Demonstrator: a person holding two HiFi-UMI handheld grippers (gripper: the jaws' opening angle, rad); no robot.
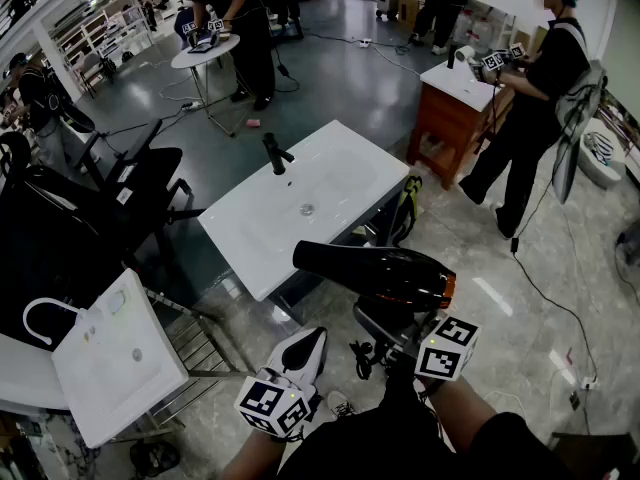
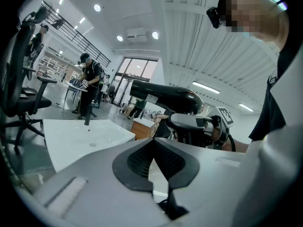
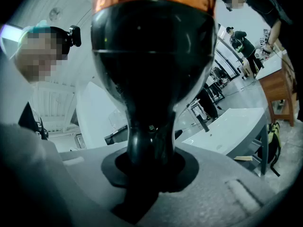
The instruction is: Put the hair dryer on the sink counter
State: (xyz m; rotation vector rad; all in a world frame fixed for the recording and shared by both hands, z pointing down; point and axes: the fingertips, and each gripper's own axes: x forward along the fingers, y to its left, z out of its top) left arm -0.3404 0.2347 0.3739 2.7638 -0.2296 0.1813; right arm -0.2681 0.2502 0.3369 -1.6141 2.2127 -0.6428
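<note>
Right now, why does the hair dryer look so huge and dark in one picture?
Right gripper view: the hair dryer sits close to the wide-angle lens, so it fills the frame, nearly black. Head view: it looks small and glossy. Left gripper view: edges curve, corners go dark.

No readable text, brand, number or sign on anything in view.

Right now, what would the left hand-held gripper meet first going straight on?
Probably the hair dryer, which the right hand-held gripper holds across its line; depth is unclear, so it might pass just beneath it.
</note>
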